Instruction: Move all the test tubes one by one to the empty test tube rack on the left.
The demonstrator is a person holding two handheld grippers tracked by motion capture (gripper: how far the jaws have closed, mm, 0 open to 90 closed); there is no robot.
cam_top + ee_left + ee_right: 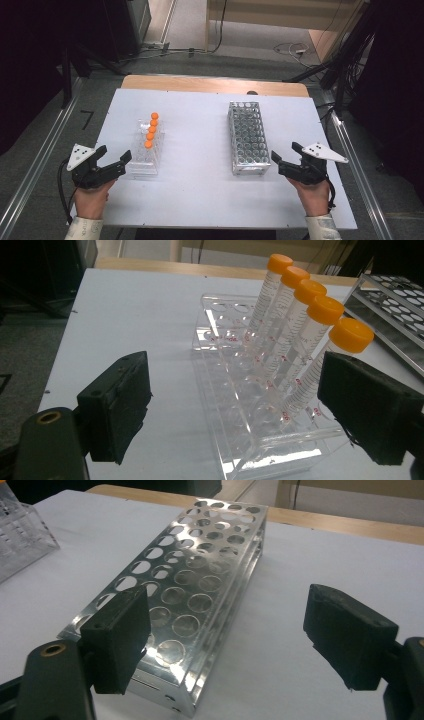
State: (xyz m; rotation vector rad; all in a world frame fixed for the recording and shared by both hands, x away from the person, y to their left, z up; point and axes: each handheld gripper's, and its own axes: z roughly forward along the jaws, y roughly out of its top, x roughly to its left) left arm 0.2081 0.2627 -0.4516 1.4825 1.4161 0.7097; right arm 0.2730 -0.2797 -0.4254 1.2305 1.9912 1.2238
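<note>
A clear plastic rack (144, 156) stands on the left half of the white table and holds several orange-capped tubes (151, 130) in a row along its right side. In the left gripper view the tubes (300, 340) lean in the rack (225, 335) just ahead of the jaws. My left gripper (116, 154) is open at the rack's near left corner, pads (117, 405) touching nothing. An empty metal rack (246, 137) with many round holes stands to the right. My right gripper (285, 151) is open just beside its near right corner, and the rack (195, 575) lies ahead of the left jaw.
The white tabletop (200, 190) has bare room between the two racks and along its near edge. A wooden strip (210, 84) runs along the far edge. Metal rails flank the table, and cables lie on the floor beyond.
</note>
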